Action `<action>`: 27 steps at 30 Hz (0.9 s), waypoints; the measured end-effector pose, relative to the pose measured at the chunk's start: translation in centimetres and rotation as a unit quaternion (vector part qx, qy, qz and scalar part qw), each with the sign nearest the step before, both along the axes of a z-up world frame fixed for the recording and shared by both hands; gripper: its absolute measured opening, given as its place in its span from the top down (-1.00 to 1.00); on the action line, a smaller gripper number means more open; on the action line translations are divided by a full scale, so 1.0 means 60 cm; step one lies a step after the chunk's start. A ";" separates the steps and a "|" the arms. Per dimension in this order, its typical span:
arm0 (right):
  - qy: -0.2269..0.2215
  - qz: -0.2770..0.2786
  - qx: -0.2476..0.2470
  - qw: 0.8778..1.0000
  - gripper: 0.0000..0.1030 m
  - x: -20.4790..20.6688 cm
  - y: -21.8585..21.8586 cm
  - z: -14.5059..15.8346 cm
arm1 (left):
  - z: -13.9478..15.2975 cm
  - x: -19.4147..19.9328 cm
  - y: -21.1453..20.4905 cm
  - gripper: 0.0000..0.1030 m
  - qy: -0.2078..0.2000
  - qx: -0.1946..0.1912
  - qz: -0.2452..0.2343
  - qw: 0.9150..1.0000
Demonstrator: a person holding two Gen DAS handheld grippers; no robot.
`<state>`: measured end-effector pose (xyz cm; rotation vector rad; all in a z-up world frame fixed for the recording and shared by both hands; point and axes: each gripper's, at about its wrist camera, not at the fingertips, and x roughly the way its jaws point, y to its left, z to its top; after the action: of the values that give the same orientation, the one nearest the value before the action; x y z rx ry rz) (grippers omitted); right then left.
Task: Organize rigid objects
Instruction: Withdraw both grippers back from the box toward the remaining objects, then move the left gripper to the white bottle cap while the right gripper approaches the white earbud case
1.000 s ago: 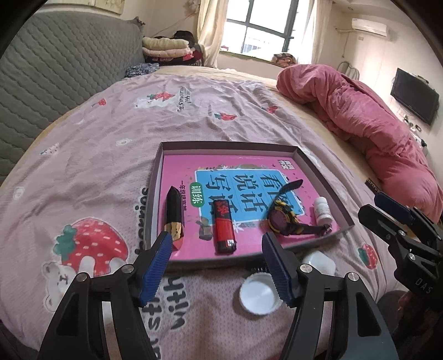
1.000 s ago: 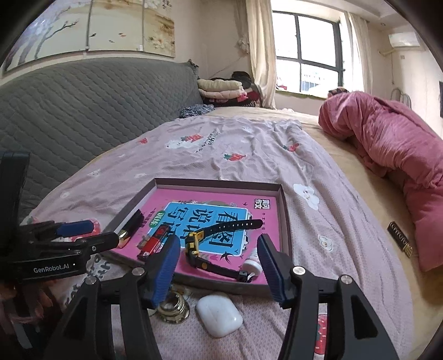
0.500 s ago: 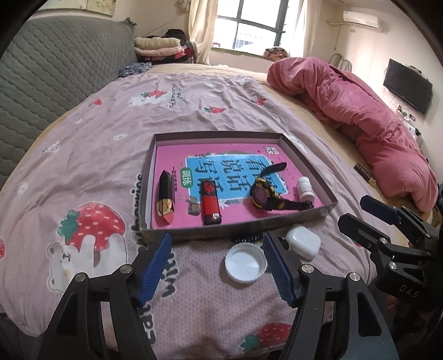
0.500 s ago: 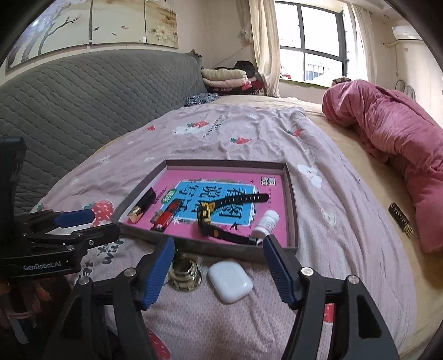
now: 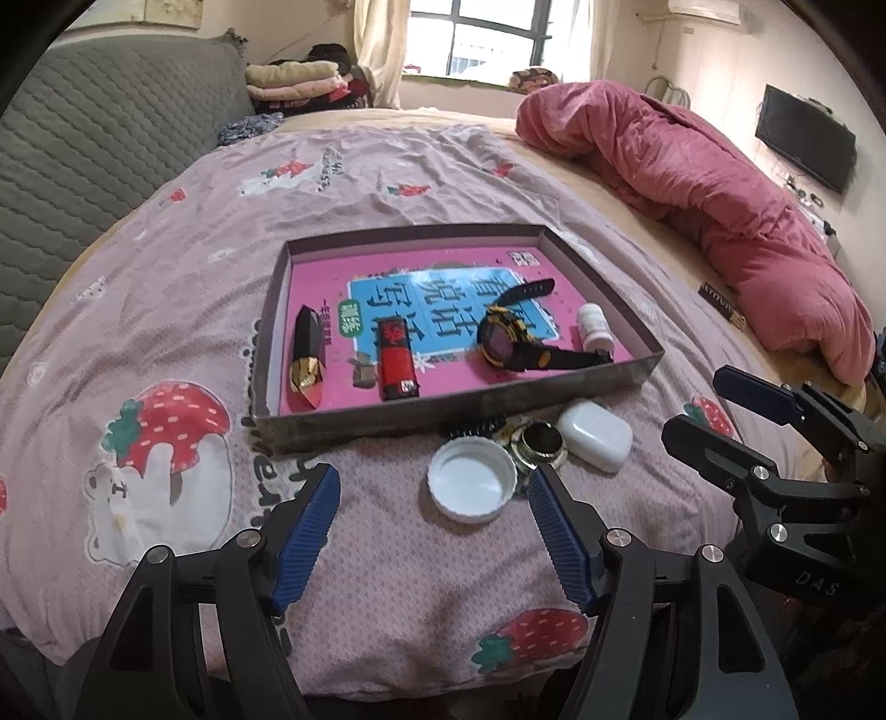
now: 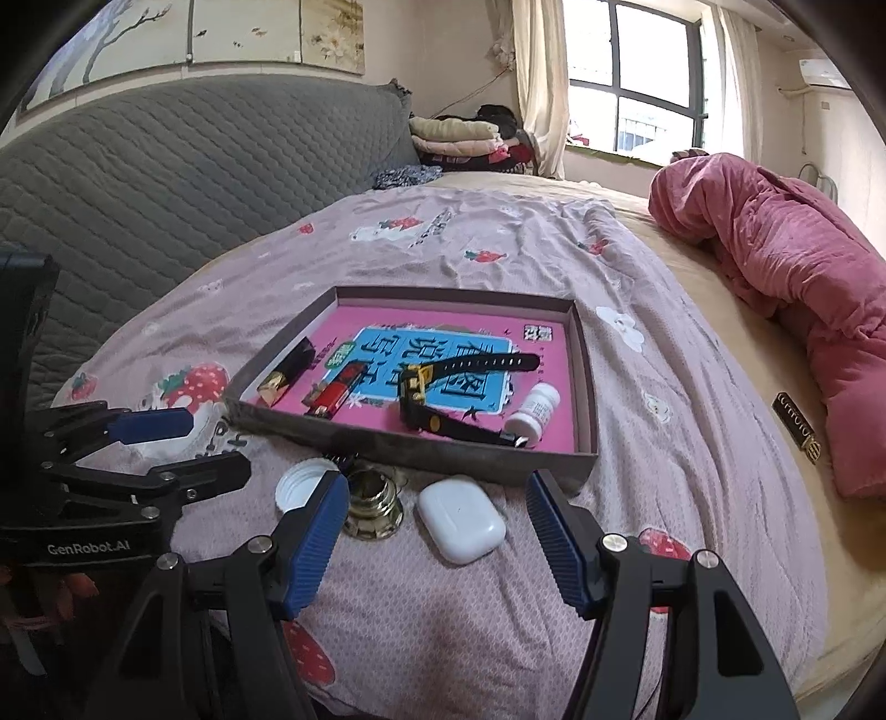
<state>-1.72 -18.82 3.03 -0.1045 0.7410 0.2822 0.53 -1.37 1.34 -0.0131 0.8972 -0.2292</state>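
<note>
Television (image 5: 805, 138) in left view only, wall painting (image 6: 183, 44) in right view only

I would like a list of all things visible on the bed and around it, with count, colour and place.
tray: 1, grey, on the bedspread
book: 1, pink, lining the tray
lipstick: 1, black and gold, tray left
lighter: 1, red, tray middle
watch: 1, black and yellow, tray right
pill bottle: 1, white, beside the watch
cap: 1, white, before the tray
metal fitting: 1, brass, between cap and case
earbud case: 1, white, before the tray
quilt: 1, pink, far right
left tool: 1, black and blue, open
right tool: 1, black and blue, open
</note>
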 end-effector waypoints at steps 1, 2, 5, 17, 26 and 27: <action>0.003 0.002 -0.001 1.000 -0.28 -0.001 0.001 -0.002 | -0.002 -0.001 -0.002 -0.40 0.002 0.001 -0.002 1.000; 0.005 0.002 -0.002 1.000 -0.28 -0.001 0.002 -0.003 | -0.005 0.000 -0.004 -0.40 0.005 0.003 -0.003 1.000; 0.011 0.003 -0.006 1.000 -0.28 -0.003 0.003 -0.009 | -0.012 0.000 -0.008 -0.40 0.010 0.004 -0.008 1.000; 0.035 0.000 -0.027 0.999 -0.28 0.006 0.001 -0.038 | -0.043 0.008 -0.014 -0.40 0.037 -0.002 -0.015 0.999; 0.047 0.000 -0.037 0.998 -0.28 0.019 -0.002 -0.061 | -0.066 0.016 -0.013 -0.40 0.056 -0.011 -0.012 0.998; 0.048 0.001 -0.038 0.998 -0.28 0.021 -0.002 -0.064 | -0.069 0.017 -0.013 -0.40 0.058 -0.012 -0.011 0.998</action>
<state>-0.45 -18.92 -0.78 -0.1649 0.8477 0.2617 1.57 -2.14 -2.78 -0.0382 1.0096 -0.2624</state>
